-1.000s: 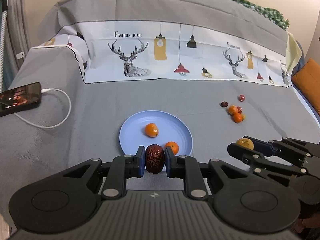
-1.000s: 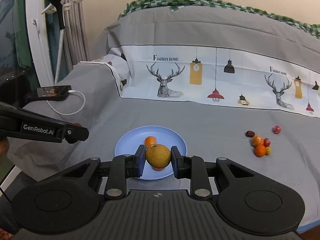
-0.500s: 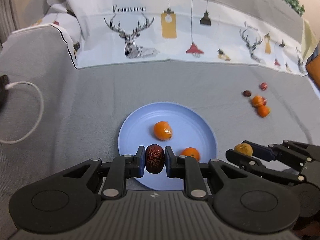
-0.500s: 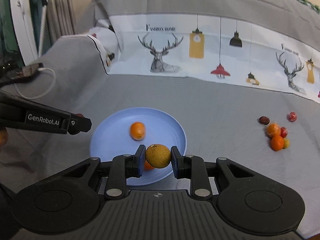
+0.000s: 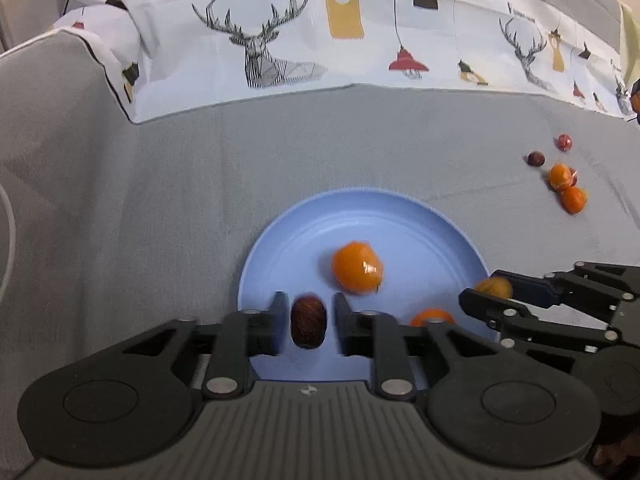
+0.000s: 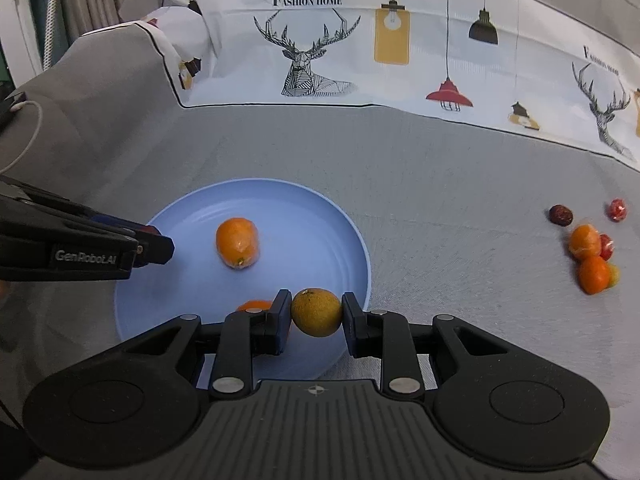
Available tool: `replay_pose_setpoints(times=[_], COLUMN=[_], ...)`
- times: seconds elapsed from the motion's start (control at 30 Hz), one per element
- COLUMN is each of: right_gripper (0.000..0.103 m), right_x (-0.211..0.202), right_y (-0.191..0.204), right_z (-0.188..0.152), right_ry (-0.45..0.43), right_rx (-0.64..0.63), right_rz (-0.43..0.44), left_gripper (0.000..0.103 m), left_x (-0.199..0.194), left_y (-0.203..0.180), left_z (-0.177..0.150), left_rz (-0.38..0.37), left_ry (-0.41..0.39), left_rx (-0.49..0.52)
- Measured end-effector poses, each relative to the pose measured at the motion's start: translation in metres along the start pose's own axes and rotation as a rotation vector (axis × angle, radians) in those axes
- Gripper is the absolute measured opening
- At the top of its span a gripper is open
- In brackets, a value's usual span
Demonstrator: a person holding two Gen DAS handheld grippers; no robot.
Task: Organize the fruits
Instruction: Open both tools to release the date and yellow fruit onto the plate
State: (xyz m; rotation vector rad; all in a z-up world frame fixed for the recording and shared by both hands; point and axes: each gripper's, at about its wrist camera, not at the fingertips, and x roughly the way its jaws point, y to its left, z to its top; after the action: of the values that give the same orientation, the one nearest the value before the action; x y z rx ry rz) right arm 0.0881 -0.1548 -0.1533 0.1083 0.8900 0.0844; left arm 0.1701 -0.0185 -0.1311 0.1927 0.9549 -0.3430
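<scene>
A light blue plate (image 5: pixel 288 236) (image 6: pixel 320 220) lies on the grey cloth with two small oranges (image 5: pixel 356 267) (image 6: pixel 237 242) on it. My left gripper (image 5: pixel 307 322) has opened; a dark red date (image 5: pixel 307 321) sits loose between its jaws over the plate's near left part. My right gripper (image 6: pixel 316 312) is shut on a yellow-brown round fruit (image 6: pixel 316 312) above the plate's near right rim. A small pile of loose fruits (image 5: pixel 564 184) (image 6: pixel 590 248) lies on the cloth to the right.
A white printed cloth with deer and lamps (image 5: pixel 320 40) (image 6: pixel 360 48) covers the raised back. A white cable (image 6: pixel 32 128) lies at the far left. The right gripper shows in the left wrist view (image 5: pixel 480 300) at the plate's right edge.
Both grippers have moved down and closer over the plate. The left jaws have parted, and the date sits loose and blurred between them.
</scene>
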Motion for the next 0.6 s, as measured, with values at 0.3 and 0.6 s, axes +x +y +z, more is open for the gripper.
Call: replay_pose_setpoints(times=[0.3,0.6], right_gripper=[0.087,0.096], right_x=[-0.057,-0.150], right_y=[-0.008,0.025], right_z=[-0.009,-0.053], right_ry=[0.012,-0.048], right_rx=[0.095,0.081], right_rz=[0.021,-0.032], left_gripper=[0.103,0.103], left_x=[-0.070,-0.133], left_y=[0.003,0.004], left_z=[-0.034,-0.089], left_rz=[0.075,0.171], left_ry=[-0.010,0.093], left_rx=[-0.102,-0.240])
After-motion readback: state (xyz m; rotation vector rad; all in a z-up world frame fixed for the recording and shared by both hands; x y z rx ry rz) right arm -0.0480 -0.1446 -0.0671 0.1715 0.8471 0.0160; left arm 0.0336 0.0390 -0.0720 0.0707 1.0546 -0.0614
